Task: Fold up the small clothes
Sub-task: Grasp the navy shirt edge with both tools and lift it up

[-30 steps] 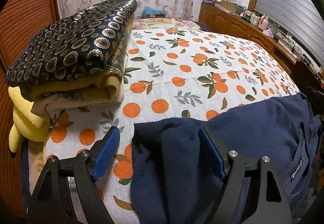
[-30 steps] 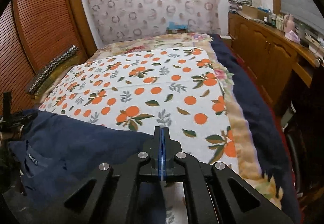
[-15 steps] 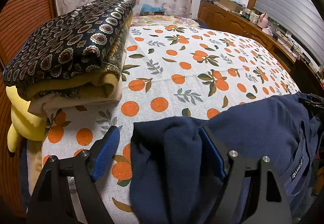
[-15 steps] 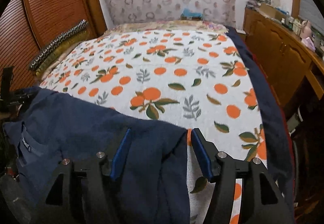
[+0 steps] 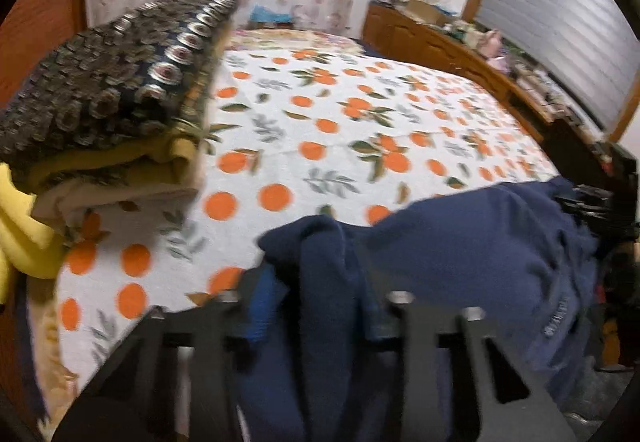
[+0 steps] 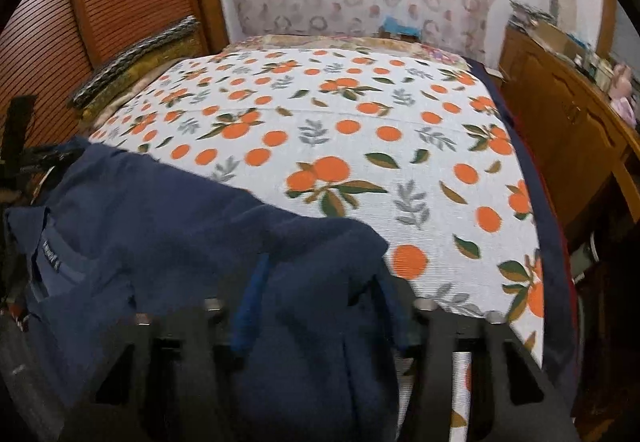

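A navy blue garment (image 5: 472, 242) lies at the near edge of the bed with the orange-print sheet (image 5: 340, 146). In the left wrist view my left gripper (image 5: 316, 306) has its blue-padded jaws narrowed around a bunched fold of the garment's left end; the frame is blurred. In the right wrist view my right gripper (image 6: 320, 306) stands with jaws part open around the garment's (image 6: 168, 218) right end, cloth between the pads. The right gripper's body shows at the far right of the left view (image 5: 600, 202).
A stack of folded patterned blankets (image 5: 112, 110) and a yellow cushion (image 5: 24, 242) sit at the bed's left. A wooden sideboard (image 6: 560, 122) with clutter runs along the right. A slatted wardrobe door (image 6: 80, 26) stands at the left.
The left jaws have closed in from wide open onto the garment's fold. The right gripper, shut a second ago, opened around the garment's other end. Both views have shifted and blurred.
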The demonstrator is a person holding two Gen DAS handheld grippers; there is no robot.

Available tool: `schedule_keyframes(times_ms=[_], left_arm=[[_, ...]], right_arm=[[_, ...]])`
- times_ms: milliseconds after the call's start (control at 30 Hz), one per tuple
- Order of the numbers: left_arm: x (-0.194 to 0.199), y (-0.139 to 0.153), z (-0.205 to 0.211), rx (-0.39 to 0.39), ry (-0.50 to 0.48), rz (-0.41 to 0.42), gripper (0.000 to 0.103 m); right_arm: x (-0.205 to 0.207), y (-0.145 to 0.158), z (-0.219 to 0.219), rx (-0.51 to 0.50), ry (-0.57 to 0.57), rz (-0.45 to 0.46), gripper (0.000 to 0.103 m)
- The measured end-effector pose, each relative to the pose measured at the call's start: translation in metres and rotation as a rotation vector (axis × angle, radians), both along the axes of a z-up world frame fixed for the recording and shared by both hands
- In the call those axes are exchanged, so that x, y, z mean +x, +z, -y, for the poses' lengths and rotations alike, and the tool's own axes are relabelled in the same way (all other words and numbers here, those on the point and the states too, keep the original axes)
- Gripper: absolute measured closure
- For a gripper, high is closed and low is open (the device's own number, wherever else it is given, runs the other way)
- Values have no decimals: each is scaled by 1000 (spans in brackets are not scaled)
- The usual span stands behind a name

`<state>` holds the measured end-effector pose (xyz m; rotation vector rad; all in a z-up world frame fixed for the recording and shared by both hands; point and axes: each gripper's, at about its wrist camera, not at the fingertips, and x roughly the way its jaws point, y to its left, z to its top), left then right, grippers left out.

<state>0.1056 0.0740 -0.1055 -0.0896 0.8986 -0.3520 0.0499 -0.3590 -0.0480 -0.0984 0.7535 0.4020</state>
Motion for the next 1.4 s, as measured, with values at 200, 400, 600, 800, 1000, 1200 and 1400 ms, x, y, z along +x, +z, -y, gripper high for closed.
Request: schedule_keyframes(times_ms=[200,400,600,800,1000,1200,1400], left_arm=[[-30,41,8,-90,-27,110,85],[-72,134,21,-172,-110,302,85],[-102,208,19,-186,-125,474,85],[-135,274,20,-167,-121,617,85],[-158,308,13,-157,-101,725,85],[-149,331,1,-156,-66,769,85],[-92,312,12,-107,-4,691,85]], right_arm=[[-19,11,2,34,11,47,89],[-67,76,19,95,-36,215,90],[-113,149,38,184,-25,357,90],[-151,210,46,196,7,504,91],[-188,260,52,182,38,626,91],[-199,297,51,153,59,693,91],[-140,280,38,90,36,626,91]])
